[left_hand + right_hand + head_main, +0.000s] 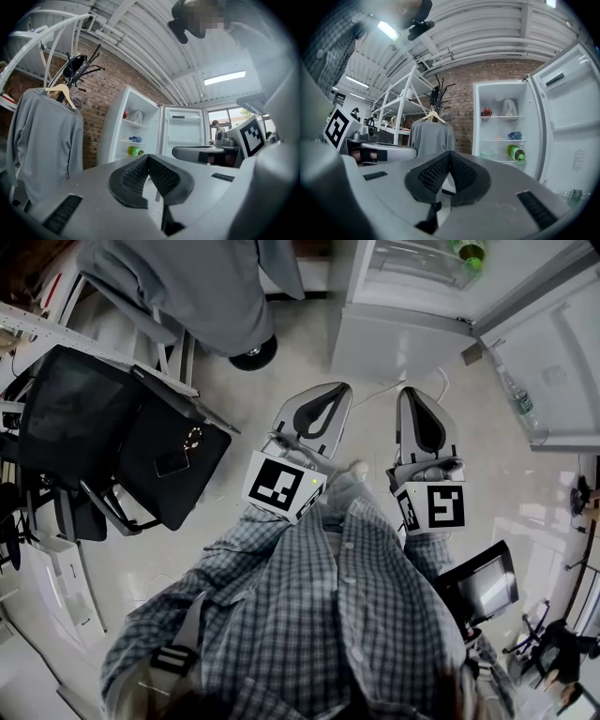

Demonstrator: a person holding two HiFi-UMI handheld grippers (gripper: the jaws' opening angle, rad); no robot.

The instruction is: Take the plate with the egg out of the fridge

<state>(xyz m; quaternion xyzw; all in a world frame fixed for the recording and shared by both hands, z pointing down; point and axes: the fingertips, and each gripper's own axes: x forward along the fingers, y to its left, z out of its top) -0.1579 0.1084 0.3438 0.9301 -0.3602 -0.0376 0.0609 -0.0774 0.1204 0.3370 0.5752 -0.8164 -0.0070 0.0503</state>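
The white fridge [502,125] stands open ahead, its door [565,126] swung to the right. On its shelves I see a red thing, a white bag, a blue thing and a green bottle [516,153]. A pale dish [488,153] sits left of the bottle; it is too small to tell whether an egg is on it. My left gripper [340,390] and right gripper [410,391] are held side by side in front of the person's checked shirt, well short of the fridge. Both are shut with nothing between the pads [161,174], which meet at the tips.
A grey garment [432,137] hangs on a hanger left of the fridge [412,277], in front of a brick wall. A black chair [112,442] and white shelving stand at the left. A dark screen [483,587] sits low at the right. Pale floor [375,367] lies between me and the fridge.
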